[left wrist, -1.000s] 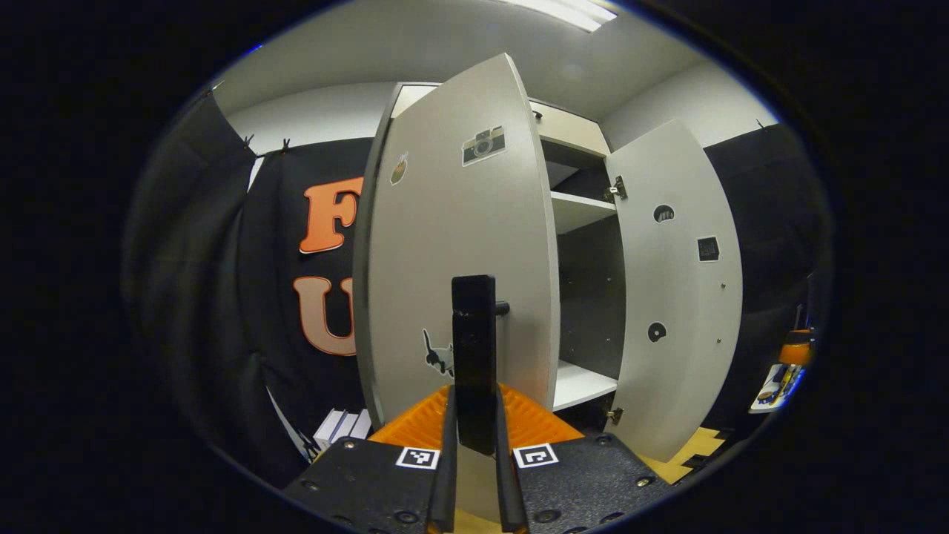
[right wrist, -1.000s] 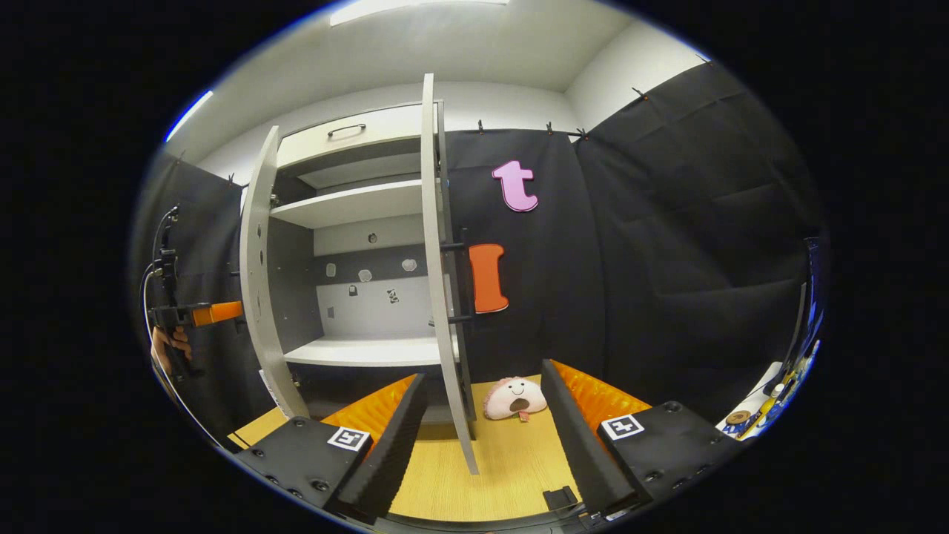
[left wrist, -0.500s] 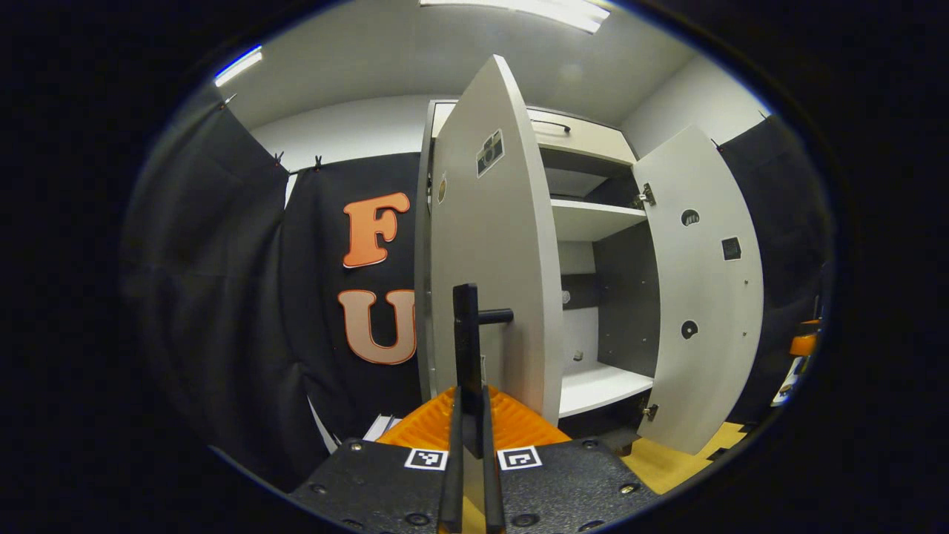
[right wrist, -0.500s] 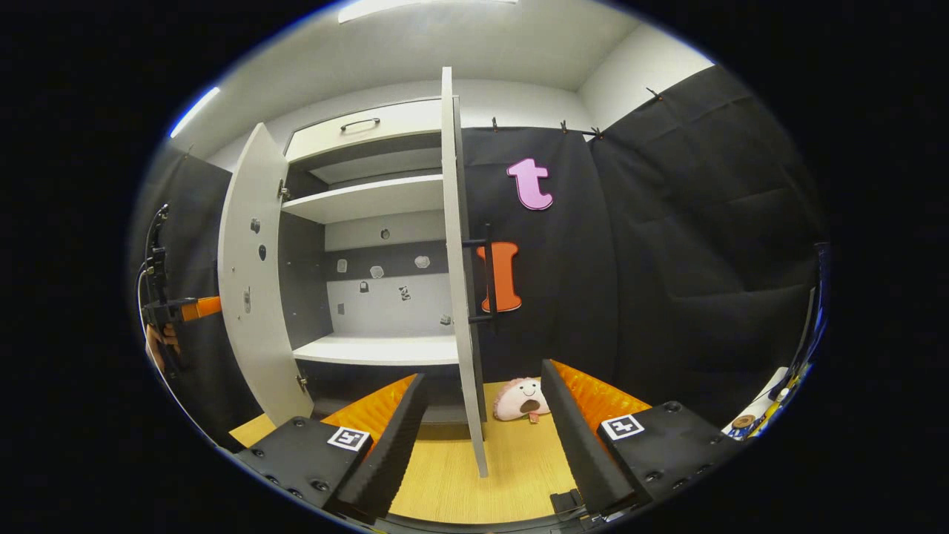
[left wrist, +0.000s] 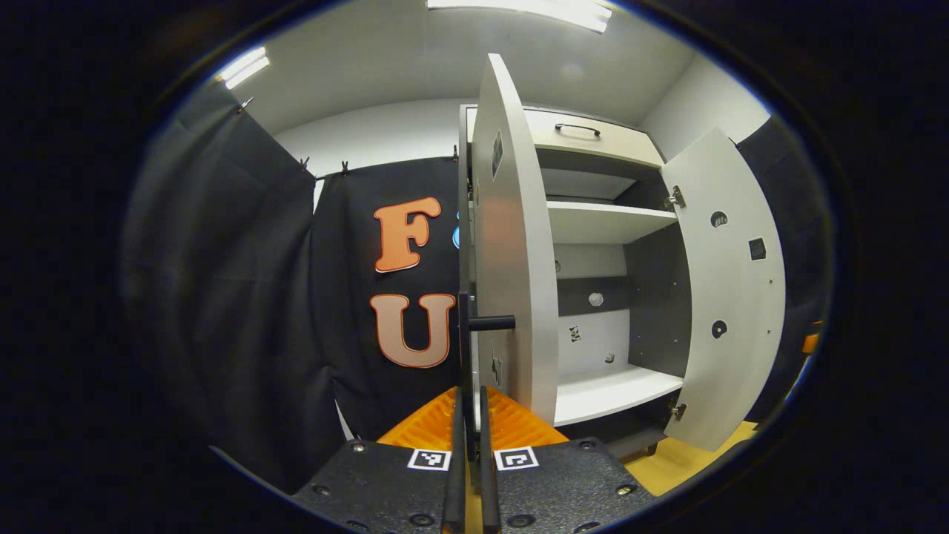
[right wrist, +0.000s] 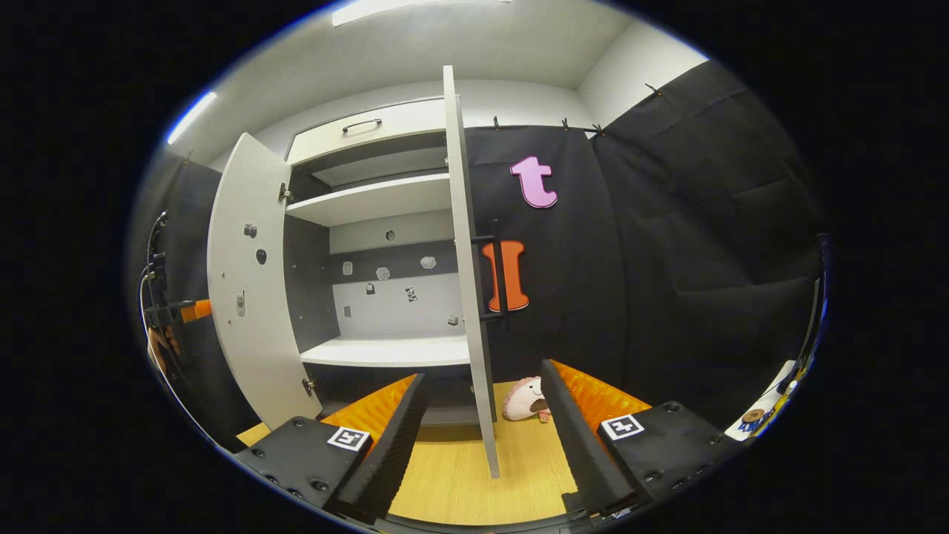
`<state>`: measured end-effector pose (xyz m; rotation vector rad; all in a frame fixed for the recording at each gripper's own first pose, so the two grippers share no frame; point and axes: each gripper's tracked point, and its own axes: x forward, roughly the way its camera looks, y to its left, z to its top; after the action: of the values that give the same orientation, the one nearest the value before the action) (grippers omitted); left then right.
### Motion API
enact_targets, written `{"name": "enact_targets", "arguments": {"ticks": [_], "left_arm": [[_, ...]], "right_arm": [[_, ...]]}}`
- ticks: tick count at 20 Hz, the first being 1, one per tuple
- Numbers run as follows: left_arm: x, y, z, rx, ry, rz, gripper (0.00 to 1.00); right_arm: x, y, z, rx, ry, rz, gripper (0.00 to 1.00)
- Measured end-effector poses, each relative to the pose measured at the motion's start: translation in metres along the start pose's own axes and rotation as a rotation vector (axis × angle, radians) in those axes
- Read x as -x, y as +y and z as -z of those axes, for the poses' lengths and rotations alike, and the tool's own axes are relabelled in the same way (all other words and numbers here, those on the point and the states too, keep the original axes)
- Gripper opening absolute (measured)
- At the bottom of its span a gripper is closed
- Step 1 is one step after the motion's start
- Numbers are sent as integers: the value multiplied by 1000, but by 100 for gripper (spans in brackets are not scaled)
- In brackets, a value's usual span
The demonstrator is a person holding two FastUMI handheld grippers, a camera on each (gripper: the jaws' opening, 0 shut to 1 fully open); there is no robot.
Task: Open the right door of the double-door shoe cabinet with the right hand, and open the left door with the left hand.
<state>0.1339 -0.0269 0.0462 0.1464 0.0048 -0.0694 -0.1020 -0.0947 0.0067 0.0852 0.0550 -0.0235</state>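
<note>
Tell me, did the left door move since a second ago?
Yes. The left door swung farther open, leftward, away from the cabinet's shelf.

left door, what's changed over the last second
The left door has swung further open, pulled by the left gripper, which stays shut on its handle; more of the cabinet's shelves now shows. The right door stayed open, and the right gripper stayed open, holding nothing. The plush toy lies where it was on the floor.

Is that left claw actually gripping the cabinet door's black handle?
Touching. The left gripper view shows the left gripper shut on the left door handle, which runs down between its fingers.
</note>
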Motion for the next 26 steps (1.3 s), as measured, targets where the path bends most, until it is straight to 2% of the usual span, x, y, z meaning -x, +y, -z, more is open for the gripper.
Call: {"name": "enact_targets", "arguments": {"ticks": [1,5,8,10,15,16,17,19,20,23,24,26], "left_arm": [[0,1,0,0,-4,4,7],[-5,8,-3,-32,-37,9,5],[-6,10,-4,-34,-54,57,6],[-3,5,-1,-9,-46,62,6],[20,4,8,44,-23,20,6],[24,-1,8,50,-16,27,8],[26,-4,7,53,-17,35,5],[31,-16,5,75,-21,59,5],[33,-24,6,98,-18,71,8],[43,-49,5,172,-16,101,5],[44,-53,4,183,-17,100,2],[44,-62,8,207,-14,100,5]], "right_arm": [[-1,1,1,-7,-1,-2,100],[-6,6,11,-32,16,-3,98],[-6,3,16,-24,38,2,100],[-5,7,15,-20,35,-1,98],[-10,10,14,-29,22,-9,98],[-12,10,15,-26,21,-6,98],[-15,11,14,-22,16,-4,98],[-21,13,10,-23,1,-7,98],[-25,14,8,-25,-7,-9,98],[-33,22,3,-22,-36,-21,98],[-36,26,2,-21,-38,-29,98],[-38,29,5,-16,-27,-40,98]]}}
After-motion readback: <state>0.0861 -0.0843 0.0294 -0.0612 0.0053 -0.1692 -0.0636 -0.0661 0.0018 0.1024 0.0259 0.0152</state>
